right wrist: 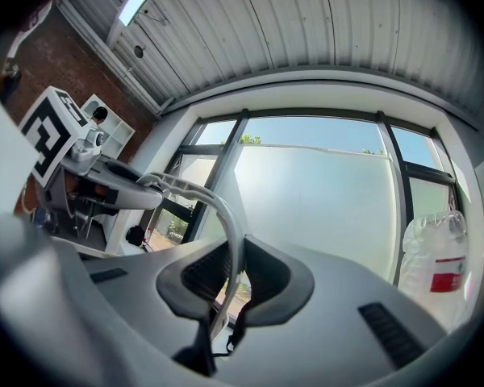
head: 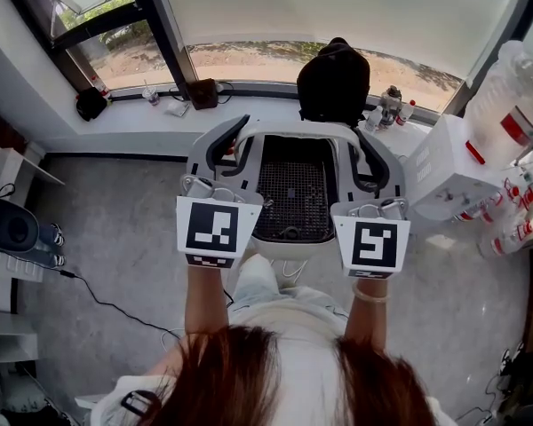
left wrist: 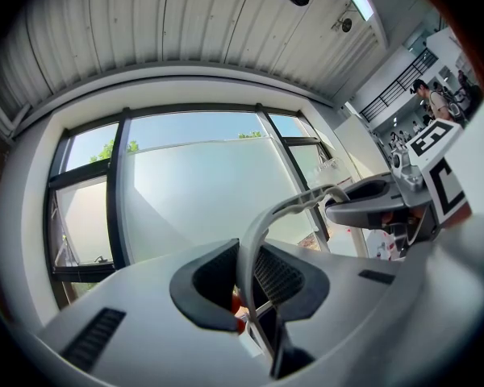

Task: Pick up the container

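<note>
I hold the container [head: 289, 129] up in front of me, just on my side of the window sill [head: 133, 114], with its far rim close to the sill's edge and grey floor [head: 115, 229] showing around it. It is a white basket with a black mesh bottom, and it hangs level between my two tongs.

My left gripper [head: 224, 149] pinches the container's left rim. In the left gripper view the dark pads of the left gripper [left wrist: 254, 285] press on the thin white rim [left wrist: 262, 232], which rises between them and curves away toward the window [left wrist: 194, 184] above the sill.

My right gripper [head: 369, 162] pinches the opposite rim. In the right gripper view the pads of the right gripper [right wrist: 230, 276] press on the white rim [right wrist: 226, 216] in the same way, and the rim arcs off toward the other tong.

A black bag [head: 333, 82] sits on the sill straight beyond the container, and bottles [head: 391, 105] stand on the sill just beside the bag.
</note>
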`<move>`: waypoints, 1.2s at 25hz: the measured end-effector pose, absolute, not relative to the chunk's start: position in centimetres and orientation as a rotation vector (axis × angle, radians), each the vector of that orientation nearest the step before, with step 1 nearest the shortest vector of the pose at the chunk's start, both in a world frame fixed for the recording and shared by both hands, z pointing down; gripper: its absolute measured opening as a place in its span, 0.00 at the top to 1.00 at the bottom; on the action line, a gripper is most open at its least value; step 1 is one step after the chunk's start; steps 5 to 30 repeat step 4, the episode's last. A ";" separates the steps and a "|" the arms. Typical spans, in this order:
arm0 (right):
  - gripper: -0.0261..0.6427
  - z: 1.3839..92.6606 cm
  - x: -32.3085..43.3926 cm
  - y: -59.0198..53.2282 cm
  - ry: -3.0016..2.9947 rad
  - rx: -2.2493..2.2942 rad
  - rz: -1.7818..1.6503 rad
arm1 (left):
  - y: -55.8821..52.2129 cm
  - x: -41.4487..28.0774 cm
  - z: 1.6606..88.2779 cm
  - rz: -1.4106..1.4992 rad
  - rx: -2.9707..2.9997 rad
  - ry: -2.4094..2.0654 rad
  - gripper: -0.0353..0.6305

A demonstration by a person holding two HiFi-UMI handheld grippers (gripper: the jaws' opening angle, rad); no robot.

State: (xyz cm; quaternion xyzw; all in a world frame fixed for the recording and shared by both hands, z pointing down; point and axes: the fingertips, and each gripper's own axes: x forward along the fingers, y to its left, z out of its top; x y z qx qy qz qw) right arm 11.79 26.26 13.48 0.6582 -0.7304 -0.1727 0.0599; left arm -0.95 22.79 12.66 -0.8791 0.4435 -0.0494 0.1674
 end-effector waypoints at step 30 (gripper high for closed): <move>0.87 13.3 10.9 25.8 -2.213 1.987 -0.522 | 22.3 -1.8 12.5 -0.136 -2.500 1.267 0.85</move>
